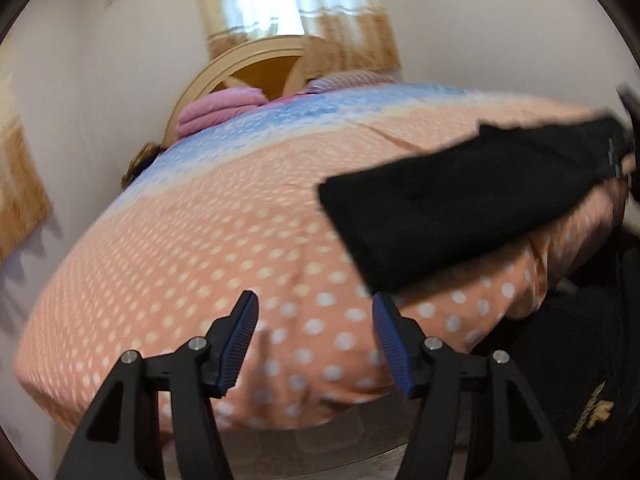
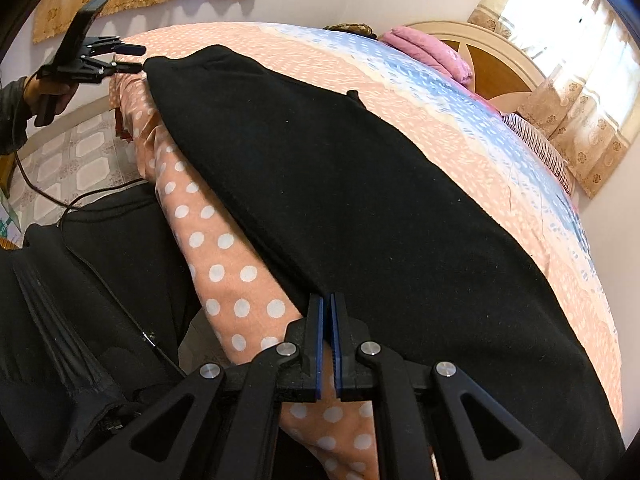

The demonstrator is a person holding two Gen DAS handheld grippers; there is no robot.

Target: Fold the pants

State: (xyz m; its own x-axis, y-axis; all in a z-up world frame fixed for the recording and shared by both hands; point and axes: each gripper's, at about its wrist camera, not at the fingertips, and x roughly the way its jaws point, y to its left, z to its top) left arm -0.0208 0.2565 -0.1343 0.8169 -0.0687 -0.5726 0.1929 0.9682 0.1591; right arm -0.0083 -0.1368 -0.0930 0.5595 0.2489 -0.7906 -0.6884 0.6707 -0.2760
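Black fabric pants (image 2: 360, 208) lie flat along the near edge of the peach polka-dot bedsheet (image 1: 180, 264), right gripper (image 2: 327, 308) jaws pressed together at their near hem, left gripper (image 1: 316, 308) jaws spread, empty, just off the far-left end.

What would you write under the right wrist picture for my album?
Right gripper shut at the black pants' edge on a dotted bed.

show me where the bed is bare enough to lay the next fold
Bare sheet spreads between the black pants and the pink blanket at the headboard. The near edge is crowded: the pants lie along it, with the right gripper there.
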